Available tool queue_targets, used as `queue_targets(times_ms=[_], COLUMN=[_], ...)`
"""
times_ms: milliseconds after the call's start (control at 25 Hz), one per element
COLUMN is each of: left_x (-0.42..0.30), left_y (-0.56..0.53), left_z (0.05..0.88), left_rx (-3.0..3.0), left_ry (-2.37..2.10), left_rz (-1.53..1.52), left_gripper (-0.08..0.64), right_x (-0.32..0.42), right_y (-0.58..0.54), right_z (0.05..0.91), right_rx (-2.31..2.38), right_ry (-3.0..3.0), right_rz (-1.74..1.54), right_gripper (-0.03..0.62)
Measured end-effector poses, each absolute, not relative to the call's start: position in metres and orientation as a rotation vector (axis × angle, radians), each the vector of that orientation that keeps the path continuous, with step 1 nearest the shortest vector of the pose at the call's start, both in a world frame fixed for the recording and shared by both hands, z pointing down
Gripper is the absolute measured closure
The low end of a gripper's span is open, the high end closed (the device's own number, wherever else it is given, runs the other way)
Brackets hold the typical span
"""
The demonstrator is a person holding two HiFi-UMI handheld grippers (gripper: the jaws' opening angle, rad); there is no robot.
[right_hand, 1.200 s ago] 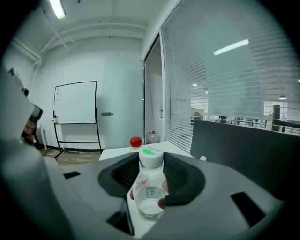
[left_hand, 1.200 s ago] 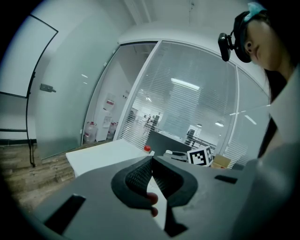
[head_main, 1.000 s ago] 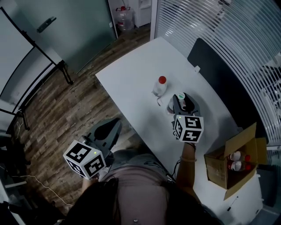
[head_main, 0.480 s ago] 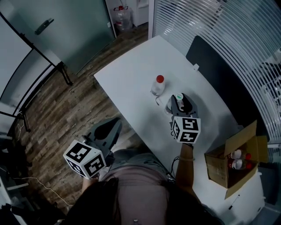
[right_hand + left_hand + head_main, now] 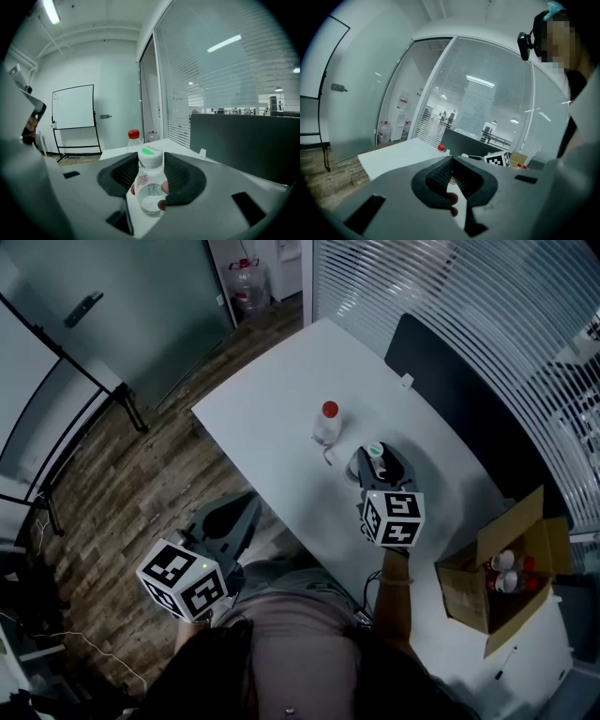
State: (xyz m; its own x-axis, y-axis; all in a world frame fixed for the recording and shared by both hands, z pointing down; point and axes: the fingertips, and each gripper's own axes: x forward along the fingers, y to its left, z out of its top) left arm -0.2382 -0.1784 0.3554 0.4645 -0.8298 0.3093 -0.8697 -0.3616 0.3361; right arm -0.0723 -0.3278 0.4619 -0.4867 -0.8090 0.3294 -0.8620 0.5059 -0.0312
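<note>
My right gripper (image 5: 151, 174) is shut on a clear water bottle with a white, green-topped cap (image 5: 150, 180), held upright over the white table (image 5: 272, 409); from the head camera this gripper (image 5: 377, 463) and the bottle cap (image 5: 375, 450) sit mid-table. A second bottle with a red cap (image 5: 326, 424) stands on the table just beyond it, also seen behind the jaws (image 5: 133, 139). My left gripper (image 5: 452, 176) is shut with nothing in it, held off the table's near-left edge over the wooden floor (image 5: 230, 519).
An open cardboard box (image 5: 502, 568) with several bottles stands at the right end of the table. A dark partition (image 5: 450, 381) runs along the table's far side before a glass wall with blinds. A whiteboard on a stand (image 5: 74, 115) is at the left.
The right gripper with its bottle has shifted slightly toward the red-capped bottle. The left gripper stays shut and has barely moved.
</note>
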Motion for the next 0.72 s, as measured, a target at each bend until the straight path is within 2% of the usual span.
queue_targets(times_ms=[720], left_x=[-0.239], left_y=[-0.188], left_z=[0.350], left_rx=[2.393], left_ry=[-1.247], left_rz=[0.128], left_gripper=[0.551], right_x=[-0.067], right_y=[-0.308], right_z=[0.457], right_rx=[1.506], right_ry=[-2.412], right_rz=[0.287], right_gripper=[0.417])
